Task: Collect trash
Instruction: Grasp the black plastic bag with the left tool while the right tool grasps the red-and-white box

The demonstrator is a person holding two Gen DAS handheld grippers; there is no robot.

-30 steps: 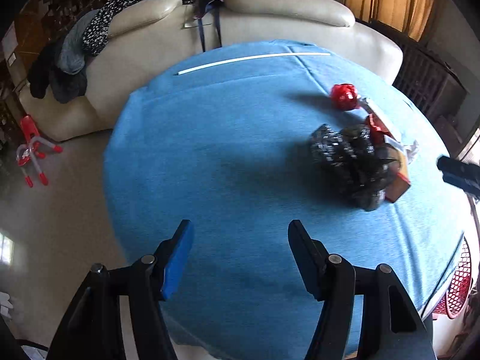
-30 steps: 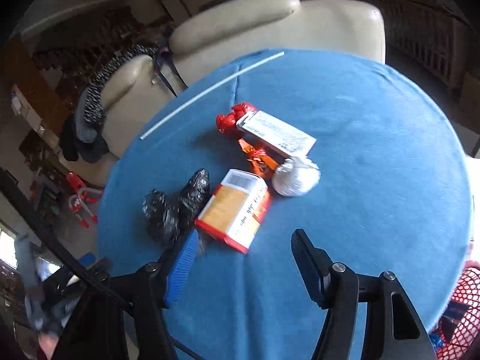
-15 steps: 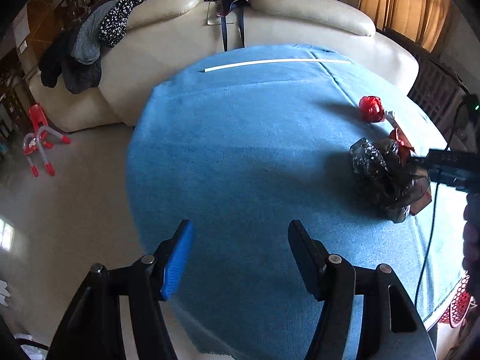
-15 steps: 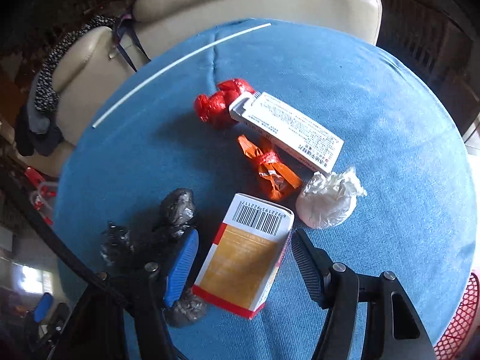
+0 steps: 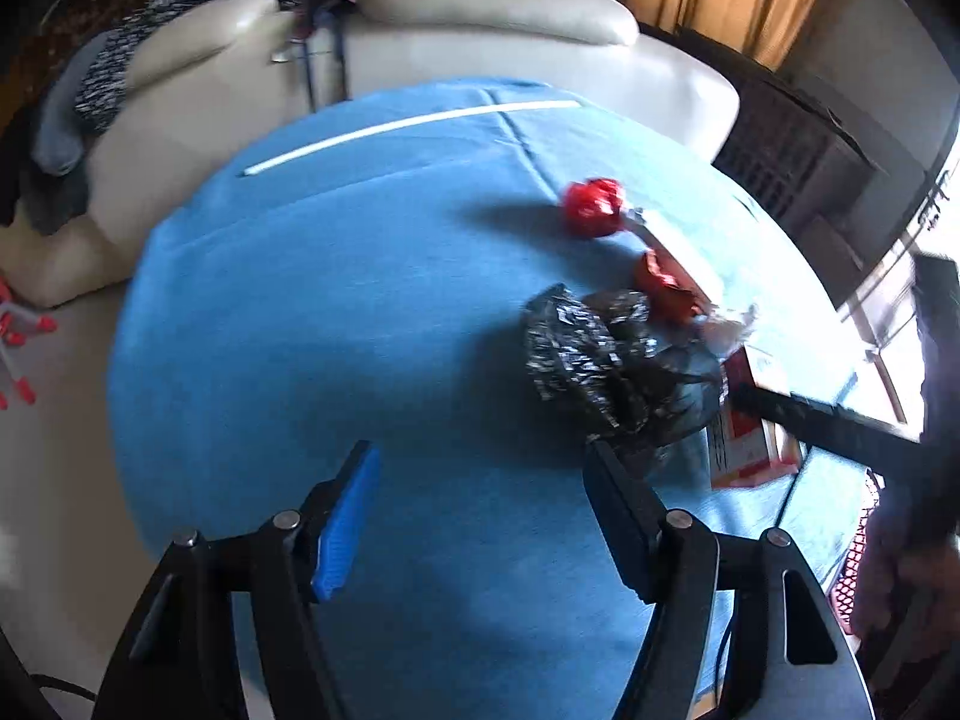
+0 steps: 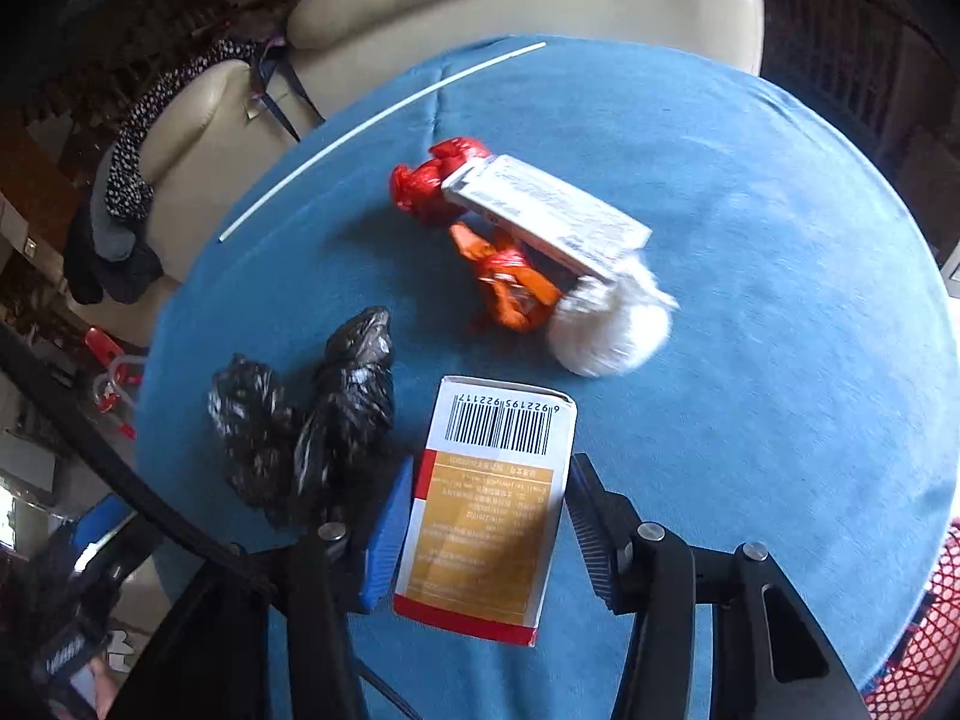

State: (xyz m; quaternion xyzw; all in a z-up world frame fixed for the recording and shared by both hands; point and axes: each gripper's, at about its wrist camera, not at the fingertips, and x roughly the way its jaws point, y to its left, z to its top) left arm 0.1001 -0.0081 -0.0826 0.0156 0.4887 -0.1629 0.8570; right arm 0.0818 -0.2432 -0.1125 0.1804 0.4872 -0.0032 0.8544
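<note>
Right tongs [image 6: 486, 525] lowered, closing around orange box [image 6: 489, 516]; contact unclear.

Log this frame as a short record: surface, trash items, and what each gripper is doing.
surface: round table with blue cloth
trash: orange box, black bags, red wrapper, orange wrapper, white box, white wad
right gripper: jaws have just been closing, the orange box between them; contact unclear
left gripper: open, empty, beside the black bags
</note>
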